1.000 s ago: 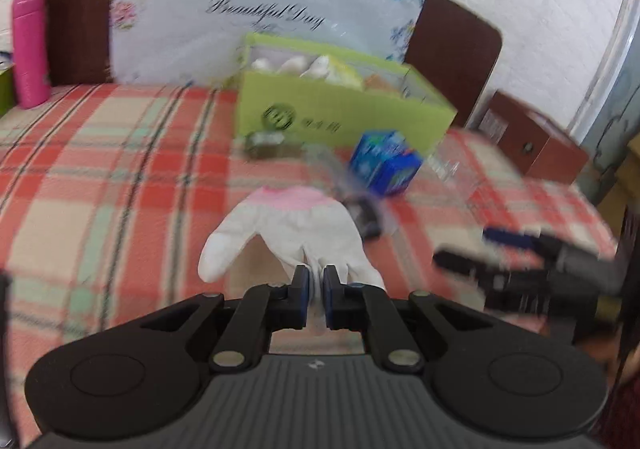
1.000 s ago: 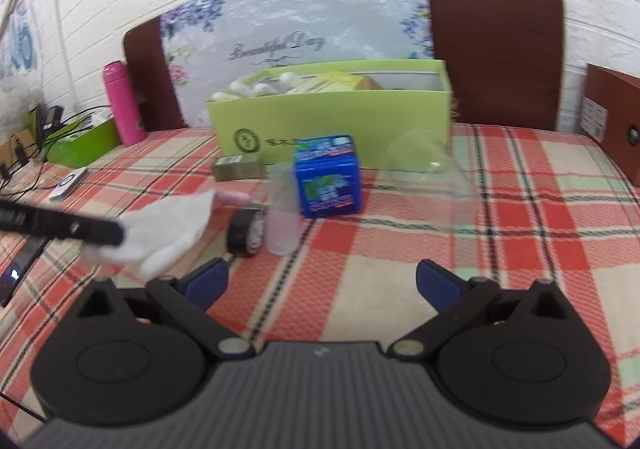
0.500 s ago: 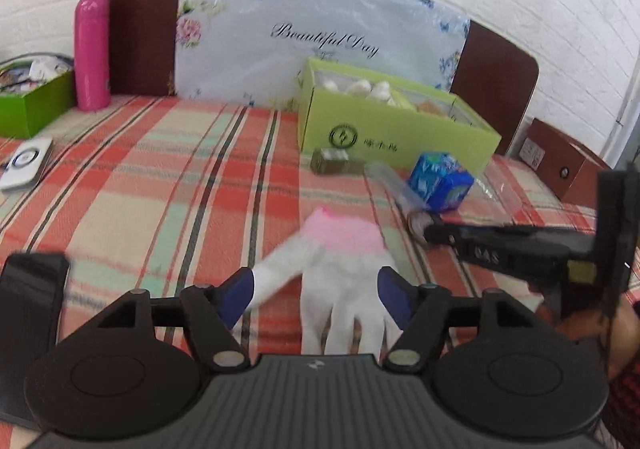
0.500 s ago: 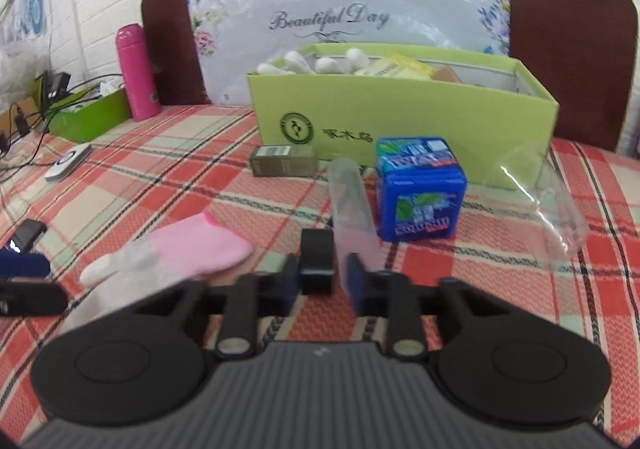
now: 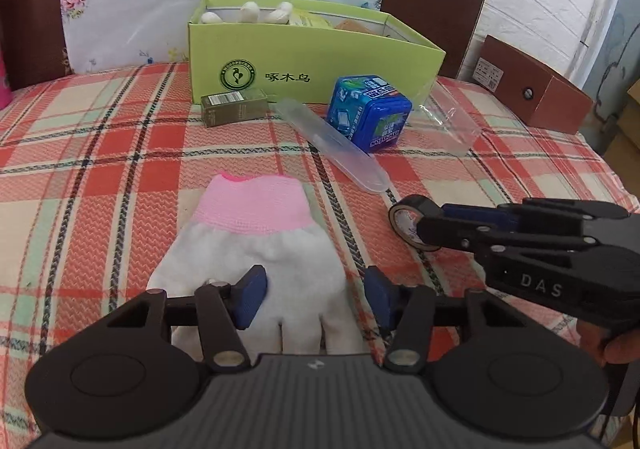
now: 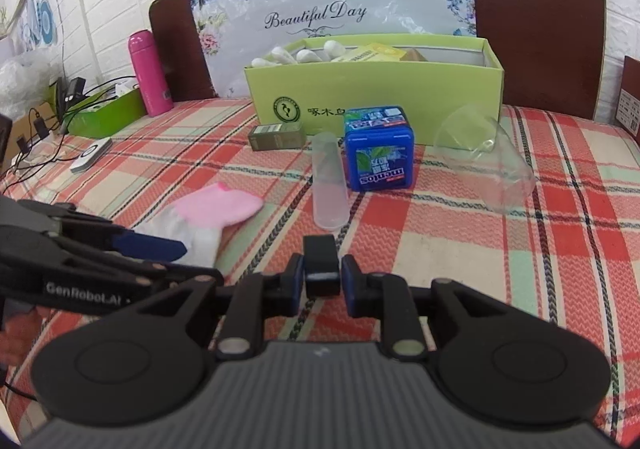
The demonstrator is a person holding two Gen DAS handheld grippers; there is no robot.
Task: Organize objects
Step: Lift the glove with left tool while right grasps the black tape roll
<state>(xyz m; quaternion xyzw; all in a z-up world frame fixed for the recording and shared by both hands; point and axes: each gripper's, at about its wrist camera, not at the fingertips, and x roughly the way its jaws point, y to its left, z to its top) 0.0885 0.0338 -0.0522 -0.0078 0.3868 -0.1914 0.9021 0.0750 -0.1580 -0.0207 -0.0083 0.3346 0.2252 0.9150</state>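
the right tool (image 6: 322, 276) pinches a roll of black tape (image 6: 320, 263) by its edge; a thin hold, so it could twist free on the way to the green box (image 6: 374, 97). the left tool (image 5: 310, 295), jaws just narrowing, straddles the white glove (image 5: 248, 253) on the plaid worktop (image 5: 100, 177) unpressed; closing may bunch cloth or snag only the fingers.

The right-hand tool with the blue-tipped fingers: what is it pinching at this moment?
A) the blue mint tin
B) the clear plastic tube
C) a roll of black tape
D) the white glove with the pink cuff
C: the right gripper has its fingers closed on the roll of black tape; the left wrist view shows the same roll of tape clamped at its tip, apart from the glove.
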